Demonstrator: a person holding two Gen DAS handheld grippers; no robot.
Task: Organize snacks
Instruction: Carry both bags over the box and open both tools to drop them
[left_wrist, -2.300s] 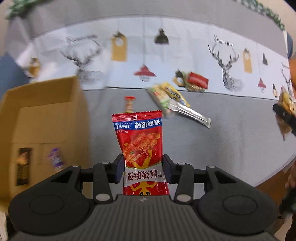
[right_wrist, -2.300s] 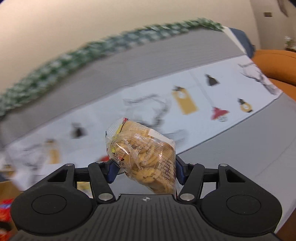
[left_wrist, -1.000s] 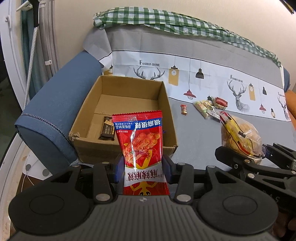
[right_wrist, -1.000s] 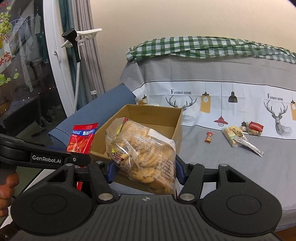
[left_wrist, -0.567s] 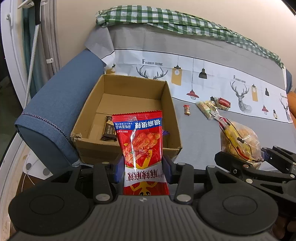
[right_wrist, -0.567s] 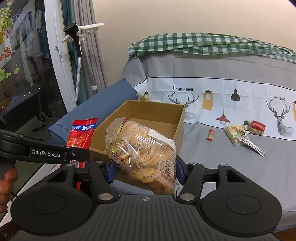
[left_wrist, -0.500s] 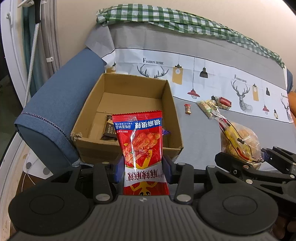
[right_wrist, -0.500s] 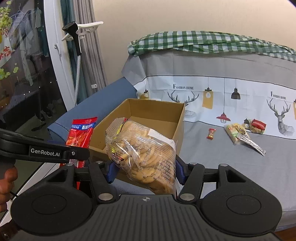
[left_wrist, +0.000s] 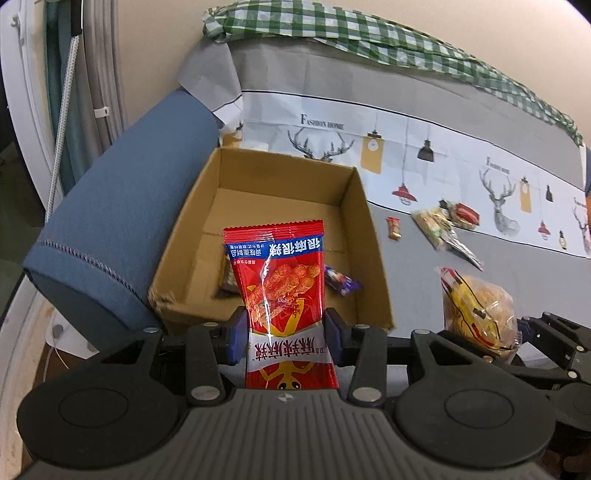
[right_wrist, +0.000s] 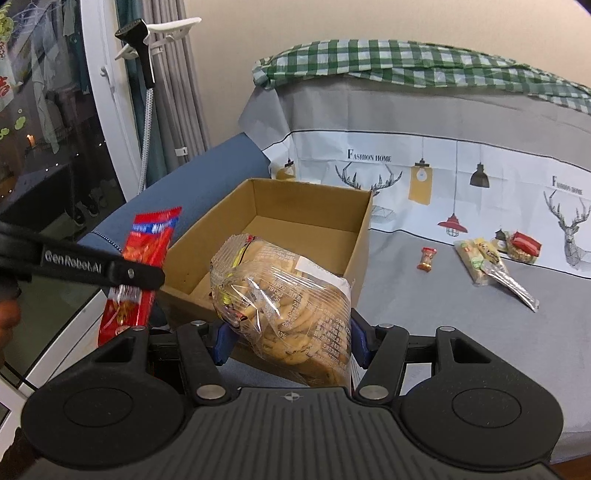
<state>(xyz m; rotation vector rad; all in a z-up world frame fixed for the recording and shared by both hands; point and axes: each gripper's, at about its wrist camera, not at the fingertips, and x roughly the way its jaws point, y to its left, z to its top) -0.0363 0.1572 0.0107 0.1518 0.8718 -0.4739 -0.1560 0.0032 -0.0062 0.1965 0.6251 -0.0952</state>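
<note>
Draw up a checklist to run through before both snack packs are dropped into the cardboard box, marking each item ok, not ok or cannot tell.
1. Left tool grips the red snack pack firmly: ok.
2. Right tool grips the clear cookie bag: ok.
3. Cardboard box open on top, with floor space free: ok.
4. Red snack pack above the box opening: cannot tell; it looks short of the near wall.
5. Cookie bag above the opening: not ok; the left view shows it right of the box.
6. Two small wrapped snacks inside lie clear of the drop spot: cannot tell.
</note>
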